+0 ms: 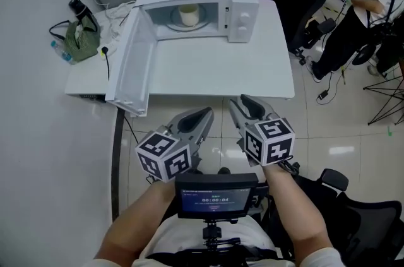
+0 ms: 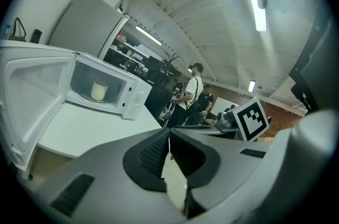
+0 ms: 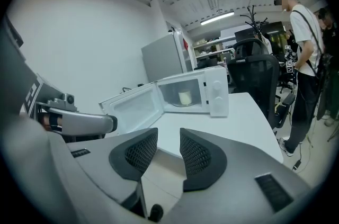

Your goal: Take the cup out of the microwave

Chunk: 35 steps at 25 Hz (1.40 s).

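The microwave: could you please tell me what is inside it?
A pale cup stands on the turntable inside the open microwave. The cup's contents cannot be seen.

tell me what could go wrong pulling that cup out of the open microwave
1. The right gripper has its fingers only narrowly apart; unless they widen, they may shove the cup deeper rather than straddle it.
2. The cup sits back inside the microwave cavity, so a gripper could clip the frame.
3. The open door juts toward the left gripper, which could knock it.
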{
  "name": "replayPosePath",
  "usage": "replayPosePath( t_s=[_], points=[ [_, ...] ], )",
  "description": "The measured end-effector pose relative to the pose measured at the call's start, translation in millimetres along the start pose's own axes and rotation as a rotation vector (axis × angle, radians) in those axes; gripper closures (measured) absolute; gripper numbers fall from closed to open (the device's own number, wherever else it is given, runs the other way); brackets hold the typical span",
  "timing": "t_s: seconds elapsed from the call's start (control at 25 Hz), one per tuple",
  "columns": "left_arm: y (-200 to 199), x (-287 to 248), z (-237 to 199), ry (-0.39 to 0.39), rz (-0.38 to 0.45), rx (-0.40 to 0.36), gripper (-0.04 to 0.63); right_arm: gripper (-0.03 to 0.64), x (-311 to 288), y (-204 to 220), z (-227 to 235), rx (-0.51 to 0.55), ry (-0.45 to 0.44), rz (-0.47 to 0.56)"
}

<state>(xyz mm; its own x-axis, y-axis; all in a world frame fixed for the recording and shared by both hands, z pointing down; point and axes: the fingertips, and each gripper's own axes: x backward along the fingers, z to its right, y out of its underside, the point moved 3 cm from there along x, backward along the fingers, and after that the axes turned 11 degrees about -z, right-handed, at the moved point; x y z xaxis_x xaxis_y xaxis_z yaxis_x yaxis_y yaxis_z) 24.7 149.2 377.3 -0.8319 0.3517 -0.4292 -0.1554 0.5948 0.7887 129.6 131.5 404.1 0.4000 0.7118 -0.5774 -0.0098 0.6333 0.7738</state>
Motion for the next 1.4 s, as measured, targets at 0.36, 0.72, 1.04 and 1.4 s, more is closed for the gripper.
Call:
replayPosePath(
  t_s=[0.36,0.72,1.04,1.4],
  points=[
    [-45.8,-25.5,-92.4,-0.019,-0.006,0.016,0.574,0.463,-86.8,-44.3,14.2,-0.006,0.046,-0.047],
    [-74.8,-46.9,-164.6,0.038,-0.051,0.028,0.574,0.463,-168.6,-89.3,26.8,0.020,0.101,-0.074],
    [-91.7,-70.7,-210.8,0.002,-0.047,0.068,0.574,0.439,-246.9,-131.8,61.0,0.076,0.081,-0.064],
    [-121.0,-106.7,-261.3,-0.132,0.002,0.155,0.573,0.300,-345.7,-188.7,99.6,0.149,0.041,-0.006]
  ],
)
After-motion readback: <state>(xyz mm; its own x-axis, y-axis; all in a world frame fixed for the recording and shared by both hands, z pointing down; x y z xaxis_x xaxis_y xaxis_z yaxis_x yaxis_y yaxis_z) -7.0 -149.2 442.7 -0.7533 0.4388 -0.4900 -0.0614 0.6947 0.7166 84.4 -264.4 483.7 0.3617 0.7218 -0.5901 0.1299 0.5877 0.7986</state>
